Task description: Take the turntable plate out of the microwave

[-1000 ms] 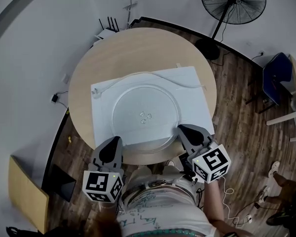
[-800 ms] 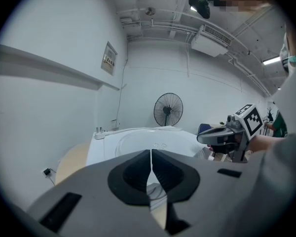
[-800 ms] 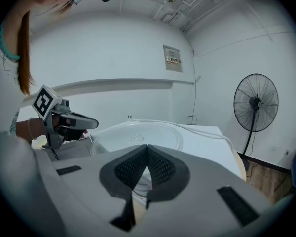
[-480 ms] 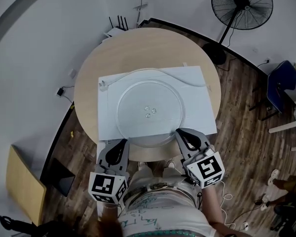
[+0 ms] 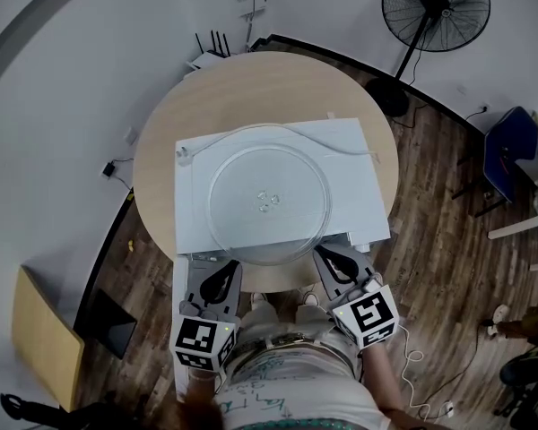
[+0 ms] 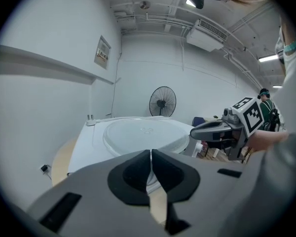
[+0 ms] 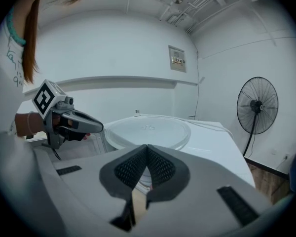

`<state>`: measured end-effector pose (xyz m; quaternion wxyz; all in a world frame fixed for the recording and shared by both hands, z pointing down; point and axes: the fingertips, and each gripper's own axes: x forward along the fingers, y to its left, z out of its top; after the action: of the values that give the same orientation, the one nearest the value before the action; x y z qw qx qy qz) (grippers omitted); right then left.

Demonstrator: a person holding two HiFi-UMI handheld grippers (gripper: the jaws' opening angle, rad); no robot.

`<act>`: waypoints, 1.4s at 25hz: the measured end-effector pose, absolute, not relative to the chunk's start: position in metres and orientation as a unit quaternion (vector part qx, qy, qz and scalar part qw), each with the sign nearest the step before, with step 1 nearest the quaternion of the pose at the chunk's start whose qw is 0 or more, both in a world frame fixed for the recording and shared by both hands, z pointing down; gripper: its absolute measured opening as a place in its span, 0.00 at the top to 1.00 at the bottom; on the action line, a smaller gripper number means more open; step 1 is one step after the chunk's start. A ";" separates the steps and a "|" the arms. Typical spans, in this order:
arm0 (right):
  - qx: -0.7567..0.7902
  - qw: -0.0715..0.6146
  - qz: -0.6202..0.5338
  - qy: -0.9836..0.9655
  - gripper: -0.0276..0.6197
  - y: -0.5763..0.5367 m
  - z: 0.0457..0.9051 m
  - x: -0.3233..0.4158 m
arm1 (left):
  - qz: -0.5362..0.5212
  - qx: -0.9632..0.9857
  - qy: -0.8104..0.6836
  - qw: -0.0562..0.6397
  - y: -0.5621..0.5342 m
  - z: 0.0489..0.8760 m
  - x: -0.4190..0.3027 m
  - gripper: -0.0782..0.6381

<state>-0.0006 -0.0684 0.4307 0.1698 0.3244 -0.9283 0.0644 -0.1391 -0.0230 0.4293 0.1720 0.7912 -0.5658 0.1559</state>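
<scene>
the turntable plate is out of the oven and lies flat on the microwave's smooth white top. it is a clear glass disc with a raised rim and three small moulded bumps at its centre. its near edge juts a little past the near edge of the white top. the microwave is a boxy rectangle standing on a round table with a pale wood surface. a thin white cable trails in a curve along the far side of the top, behind the plate.

the left gripper sits just near of the plate's near-left rim, and its grey wedge-shaped jaws are pressed together with nothing between them. in the left gripper view its smooth black pads meet along one straight seam, with the plate beyond them. the right gripper points at the near-right rim, just beside it, and whether it touches the glass cannot be told. its jaws are likewise closed on nothing, and in the right gripper view the mesh-textured pads are shut tight in front of the plate.

a black standing fan with a round wire cage stands far right on the dark plank floor.
</scene>
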 end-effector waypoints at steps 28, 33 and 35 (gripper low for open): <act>0.263 0.198 0.079 -0.941 0.97 -0.059 0.445 -0.026 | 0.199 0.807 -0.523 0.188 -0.036 0.454 -0.113 0.86; 0.261 0.192 0.071 -0.943 0.97 -0.067 0.449 -0.029 | 0.197 0.809 -0.521 0.187 -0.044 0.452 -0.113 0.86; 0.261 0.192 0.071 -0.943 0.97 -0.071 0.449 -0.031 | 0.196 0.809 -0.521 0.189 -0.048 0.452 -0.114 0.86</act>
<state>-0.0308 -0.0708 0.4490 0.1919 0.2614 -0.9433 0.0713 -0.1137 -0.0480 0.4520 0.1885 0.8092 -0.5207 0.1962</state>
